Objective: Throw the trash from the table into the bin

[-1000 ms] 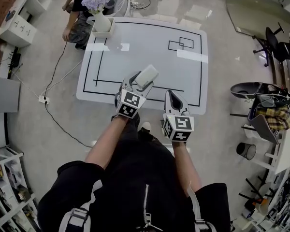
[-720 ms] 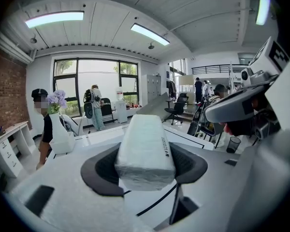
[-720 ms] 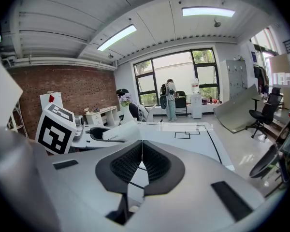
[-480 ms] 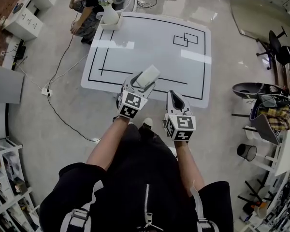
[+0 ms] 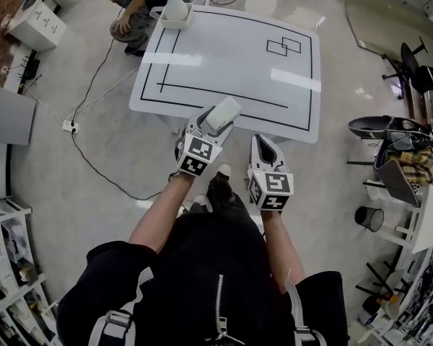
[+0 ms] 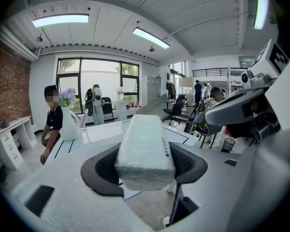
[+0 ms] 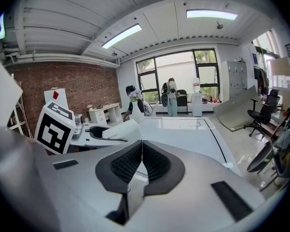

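While the table [image 5: 231, 56] now lies wholly ahead of me (a second ago its edge sat under my grippers), my left gripper [image 5: 211, 123] still pinches the white packet [image 5: 222, 113]. My right gripper [image 5: 260, 144] is pressed together, empty. A black bin [image 5: 368, 220] stands well to the right, with a chair [image 5: 368, 129] near it.

We see a white packet [image 6: 145, 149] wrapped in thin, crinkly plastic that shines a little. The left gripper [image 6: 144, 166] and the right gripper [image 7: 141, 164] look like smooth, matt, pale grey plastic. Their pads [image 7: 125, 164] are dark, dull and ribbed. The table [image 5: 224, 56] top is white, smooth and glossy. The floor [image 5: 79, 164] is pale and shiny. The brick wall [image 7: 87, 88] looks rough. The jacket [image 5: 202, 280] is black cloth.
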